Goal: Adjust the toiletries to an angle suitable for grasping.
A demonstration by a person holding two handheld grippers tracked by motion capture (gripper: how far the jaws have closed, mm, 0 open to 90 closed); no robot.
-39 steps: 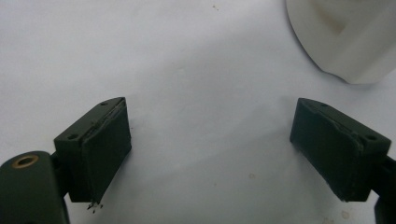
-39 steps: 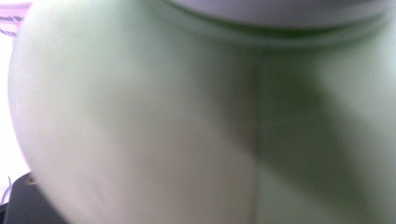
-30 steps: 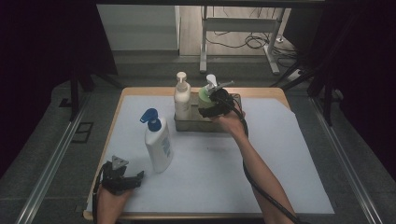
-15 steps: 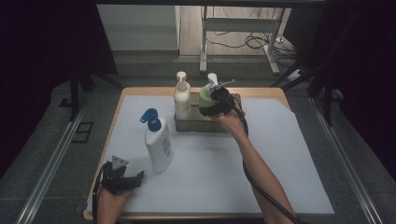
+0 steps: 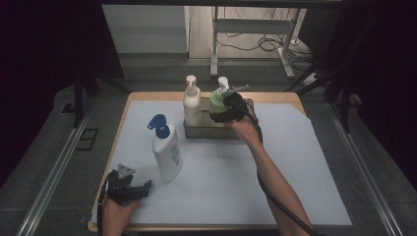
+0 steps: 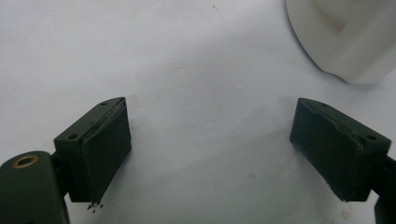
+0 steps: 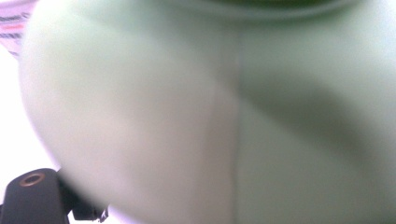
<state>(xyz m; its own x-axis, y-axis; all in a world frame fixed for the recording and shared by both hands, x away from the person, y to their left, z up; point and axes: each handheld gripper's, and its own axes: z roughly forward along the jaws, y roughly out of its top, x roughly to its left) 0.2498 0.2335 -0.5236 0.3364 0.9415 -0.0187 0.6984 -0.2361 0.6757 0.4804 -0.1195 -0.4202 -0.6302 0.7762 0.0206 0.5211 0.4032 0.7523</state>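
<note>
Far centre, metal tray point(image 5: 196, 133): we are gripping the pale green pump bottle point(image 5: 217, 104) with our right gripper point(image 5: 227, 109).
Near left: our left gripper point(image 6: 210, 149) is resting wide open, holding nothing.

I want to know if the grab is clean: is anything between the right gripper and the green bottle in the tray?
Nothing visible. The right gripper is right at the green bottle, whose side looms close in the right gripper view. The cream bottle stands beside it in the tray, off the gripper's side.

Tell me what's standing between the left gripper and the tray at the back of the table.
In the high view, a white bottle with a blue pump stands between the left gripper and the tray.
</note>
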